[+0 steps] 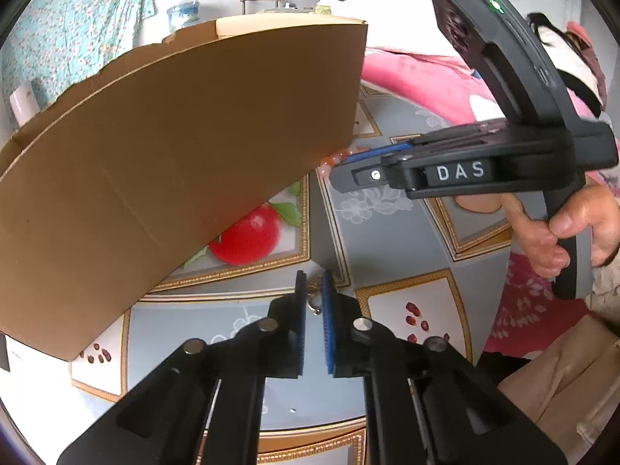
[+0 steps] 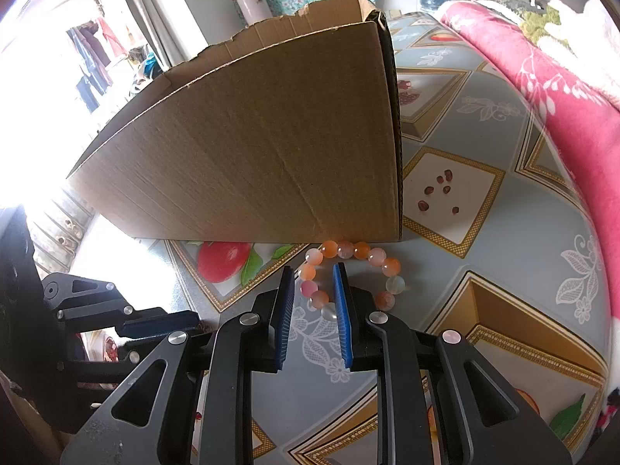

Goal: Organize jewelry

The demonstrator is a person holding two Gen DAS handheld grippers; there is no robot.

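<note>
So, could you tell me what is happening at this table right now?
A person is sorting jewelry with a handheld gripper in each hand, beside a cardboard box on the patterned tablecloth. The left gripper has nearly closed on a small gold-coloured earring or pendant; whether it is gripped yet is hard to tell. The right gripper straddles one side of an orange beaded bracelet lying against the box, with a few beads between its pads. Neither piece is in the box yet.

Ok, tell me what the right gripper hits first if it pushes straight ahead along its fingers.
Most likely the orange and white beaded bracelet, whose near side already lies between the right gripper's blue pads. Just behind it stands the brown cardboard box, though the depth is hard to judge.
</note>
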